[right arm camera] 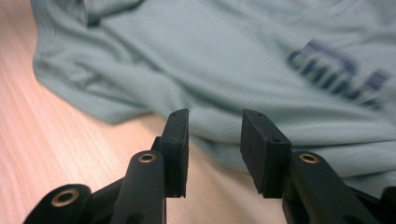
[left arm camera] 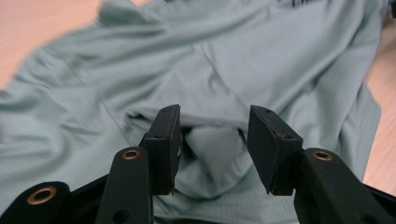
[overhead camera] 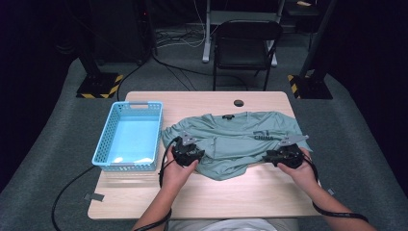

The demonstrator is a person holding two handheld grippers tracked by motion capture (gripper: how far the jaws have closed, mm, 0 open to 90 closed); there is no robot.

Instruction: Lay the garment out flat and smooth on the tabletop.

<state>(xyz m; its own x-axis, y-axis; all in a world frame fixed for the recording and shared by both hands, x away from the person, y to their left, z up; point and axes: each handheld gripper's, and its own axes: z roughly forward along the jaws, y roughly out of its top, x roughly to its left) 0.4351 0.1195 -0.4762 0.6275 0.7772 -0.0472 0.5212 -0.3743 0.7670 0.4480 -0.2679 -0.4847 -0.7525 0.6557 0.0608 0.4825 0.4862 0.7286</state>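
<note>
Shirt (overhead camera: 231,139), pale green, lies rumpled across the middle of the table (overhead camera: 144,192), collar toward the far edge, dark lettering on the chest toward the person's right. Its near hem bunches into folds close to the front centre.

Left gripper (overhead camera: 186,153) sits over the garment's left portion, just beside the sleeve area. In the left gripper view its jaws stand apart, with a raised fold of the shirt (left arm camera: 210,149) lying between them; whether the pads actually touch the cloth is hard to tell, as the fabric there is in shadow.

Right gripper (overhead camera: 281,156) rests at the garment's right near edge. In the right gripper view its jaws are likewise apart, pointing at the hem of the shirt (right arm camera: 261,70) where it meets bare wood, with nothing clamped.

Light blue basket (overhead camera: 107,130) stands on the table's left part, near the shirt's left sleeve but apart from it. Black folding chair (overhead camera: 246,43) stands on the floor beyond the far edge of the table.
</note>
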